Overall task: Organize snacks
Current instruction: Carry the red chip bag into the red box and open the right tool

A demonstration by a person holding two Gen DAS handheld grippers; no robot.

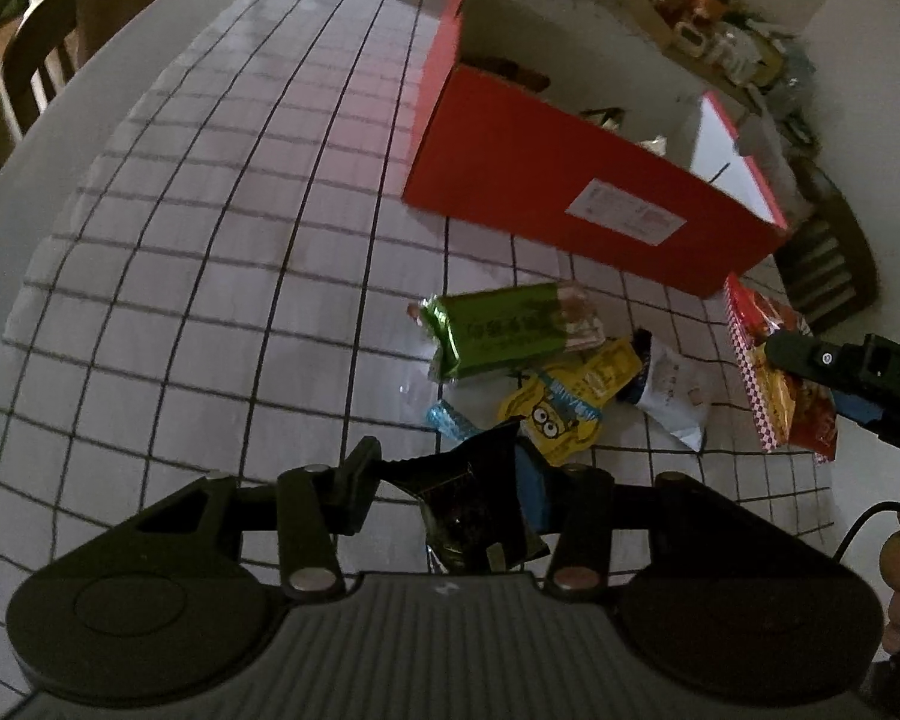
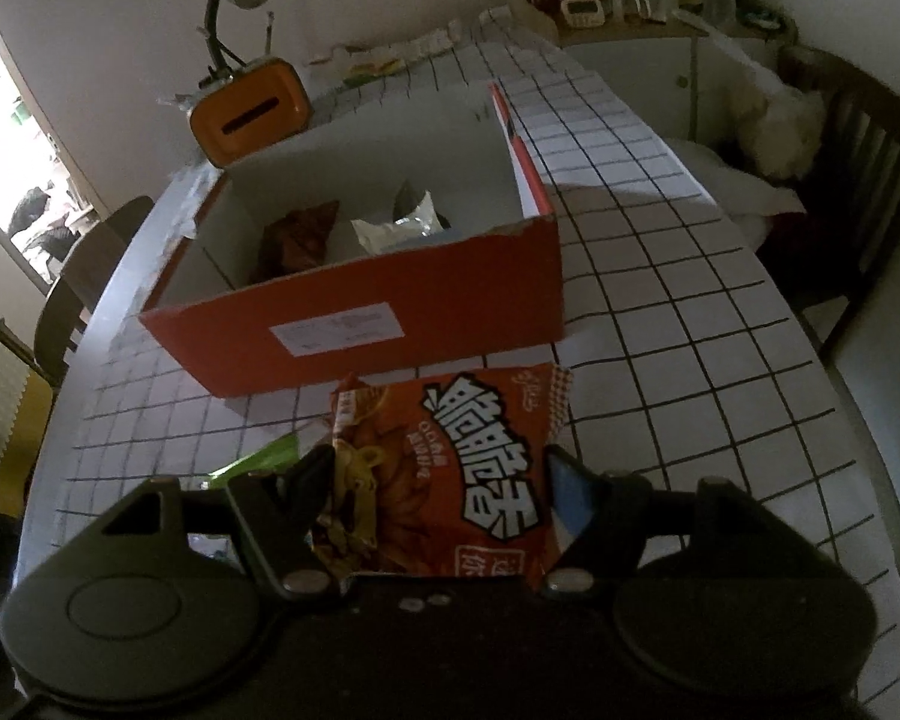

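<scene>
Left wrist view: low over the checked tablecloth [image 1: 210, 276], facing forward along its fingers; red box [image 1: 570, 180] at one o'clock, moderately near, seen corner-on. Right wrist view: slightly higher, facing the red box [image 2: 390, 324] head-on at twelve o'clock, near, looking down into its open top. Shared: box, tablecloth, and the red snack bag [image 1: 774, 372] [image 2: 450, 468].
</scene>
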